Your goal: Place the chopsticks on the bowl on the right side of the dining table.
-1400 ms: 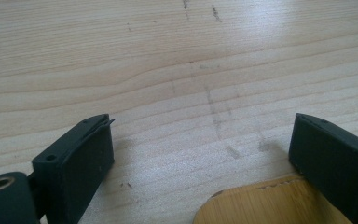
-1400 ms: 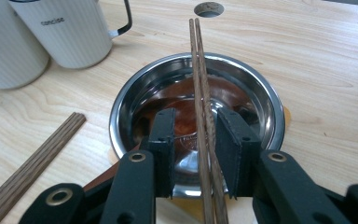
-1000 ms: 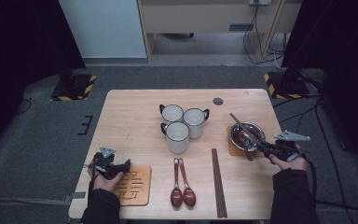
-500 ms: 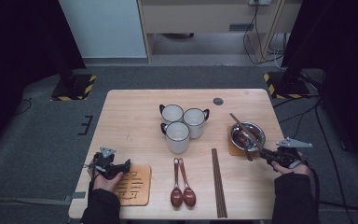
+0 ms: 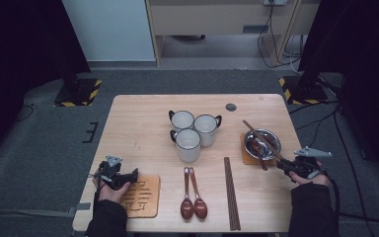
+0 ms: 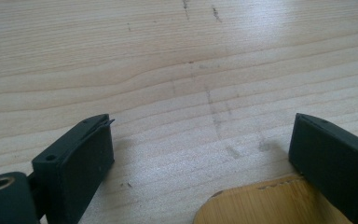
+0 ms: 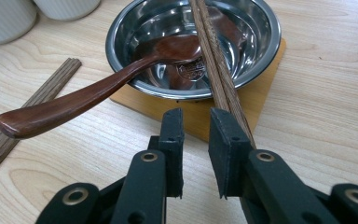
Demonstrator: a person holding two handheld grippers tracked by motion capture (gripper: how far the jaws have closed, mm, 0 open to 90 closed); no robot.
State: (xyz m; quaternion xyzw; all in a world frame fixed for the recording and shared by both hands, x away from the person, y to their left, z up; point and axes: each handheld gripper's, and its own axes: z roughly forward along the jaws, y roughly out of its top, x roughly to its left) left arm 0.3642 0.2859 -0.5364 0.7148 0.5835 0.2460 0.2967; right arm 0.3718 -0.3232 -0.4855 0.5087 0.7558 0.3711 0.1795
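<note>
A steel bowl (image 5: 262,143) (image 7: 256,28) stands on a wooden coaster (image 5: 249,159) (image 7: 261,98) at the table's right. A dark wooden spoon (image 7: 74,100) rests in it with the handle over the rim, and a pair of chopsticks (image 5: 259,136) (image 7: 212,51) lies across it. My right gripper (image 5: 281,165) (image 7: 196,121) lies just in front of the bowl. Its jaws have just been opening and stand a narrow gap apart with nothing between them; the chopsticks' near end passes beside one jaw. My left gripper (image 5: 131,175) (image 6: 200,140) rests open at the front left, over bare wood.
Three white mugs (image 5: 187,143) stand mid-table. Two wooden spoons (image 5: 192,197) and another pair of chopsticks (image 5: 231,192) lie near the front edge. A second wooden coaster (image 5: 142,196) (image 6: 261,205) lies by the left gripper. A round plug (image 5: 231,106) sits at the back.
My right gripper has drawn back a little from the bowl toward the front edge. The left hand has kept still.
</note>
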